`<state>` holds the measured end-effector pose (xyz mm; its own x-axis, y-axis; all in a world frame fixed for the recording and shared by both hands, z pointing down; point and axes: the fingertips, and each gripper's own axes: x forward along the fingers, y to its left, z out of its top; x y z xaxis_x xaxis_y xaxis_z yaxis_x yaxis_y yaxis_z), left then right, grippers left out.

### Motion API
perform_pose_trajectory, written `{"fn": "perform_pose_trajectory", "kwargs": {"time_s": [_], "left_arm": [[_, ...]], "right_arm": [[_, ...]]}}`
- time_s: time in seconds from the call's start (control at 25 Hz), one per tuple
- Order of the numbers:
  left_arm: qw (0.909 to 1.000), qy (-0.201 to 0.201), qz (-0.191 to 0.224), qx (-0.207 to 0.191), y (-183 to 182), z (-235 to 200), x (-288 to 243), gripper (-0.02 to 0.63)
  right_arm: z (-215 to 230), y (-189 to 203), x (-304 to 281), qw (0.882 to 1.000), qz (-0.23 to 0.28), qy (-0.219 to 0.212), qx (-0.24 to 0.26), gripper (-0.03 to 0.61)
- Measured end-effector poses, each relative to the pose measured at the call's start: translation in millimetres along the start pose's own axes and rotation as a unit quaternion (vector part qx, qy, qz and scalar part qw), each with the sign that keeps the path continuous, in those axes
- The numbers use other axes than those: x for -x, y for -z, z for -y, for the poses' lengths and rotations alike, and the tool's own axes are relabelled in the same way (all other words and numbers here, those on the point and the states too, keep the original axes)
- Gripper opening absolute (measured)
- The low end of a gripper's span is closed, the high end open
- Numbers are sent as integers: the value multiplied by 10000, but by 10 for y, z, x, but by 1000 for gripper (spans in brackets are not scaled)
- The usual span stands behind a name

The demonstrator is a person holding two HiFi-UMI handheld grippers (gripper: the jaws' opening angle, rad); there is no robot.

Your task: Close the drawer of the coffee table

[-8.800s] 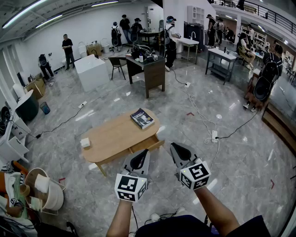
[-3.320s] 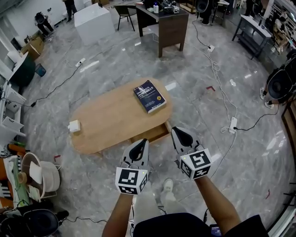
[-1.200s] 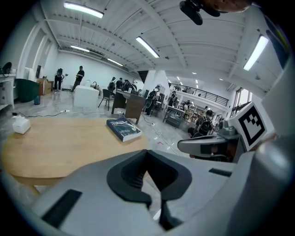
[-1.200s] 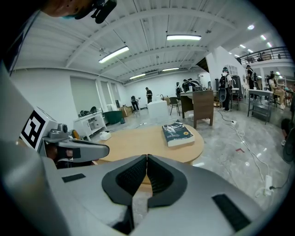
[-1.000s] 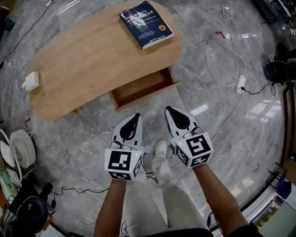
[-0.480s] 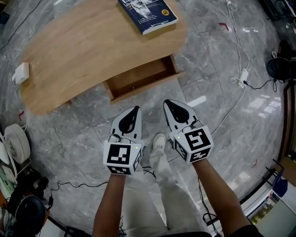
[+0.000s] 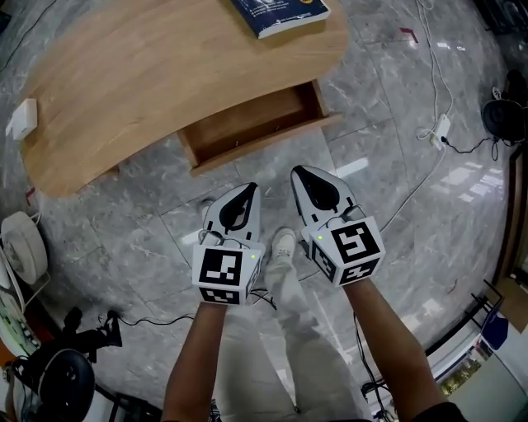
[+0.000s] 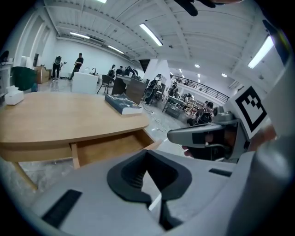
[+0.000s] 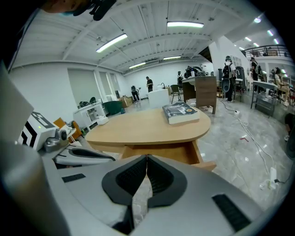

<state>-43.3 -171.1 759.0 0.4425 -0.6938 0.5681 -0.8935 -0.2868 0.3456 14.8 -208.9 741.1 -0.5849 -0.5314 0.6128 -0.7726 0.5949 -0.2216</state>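
While the drawer (image 7: 252, 124) stands pulled out from under the near edge of the wooden table (image 7: 124, 74), its bare wooden inside showing and its front panel jutting over the grey marble floor (image 7: 124, 239), neither tool touches it. A dark blue book (image 7: 280, 12) lies on the table top above the drawer's right end, and a small white box (image 7: 21, 119) sits at the table's far left edge. The left tool (image 7: 250, 189) and the right tool (image 7: 299, 173) hang side by side over the floor, just short of the drawer front, both pointing toward it, the right tip a little nearer. In the left gripper view the two jaws meet at their tips with nothing caught between them; the right gripper view shows the same, its dark ribbed pads pressed together on nothing. A white shoe (image 7: 285, 243) shows on the floor between the two tools. A white power strip (image 7: 441, 128) with its cable lies on the floor well to the right of the table.
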Motion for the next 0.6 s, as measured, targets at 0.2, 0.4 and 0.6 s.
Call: {"fn": "perform_pose_trajectory", "kwargs": {"time_s": [0.2, 0.4, 0.6], "left_arm": [[9998, 79, -88, -169, 83, -18, -198, 0], [9986, 79, -215, -473, 199, -23, -331, 0], [9959, 40, -393, -816, 362, -86, -491, 0]], "right_arm": [[67, 54, -93, 10000, 6, 20, -44, 20], [74, 126, -131, 10000, -37, 2, -65, 20], [111, 148, -189, 10000, -35, -3, -76, 20]]}}
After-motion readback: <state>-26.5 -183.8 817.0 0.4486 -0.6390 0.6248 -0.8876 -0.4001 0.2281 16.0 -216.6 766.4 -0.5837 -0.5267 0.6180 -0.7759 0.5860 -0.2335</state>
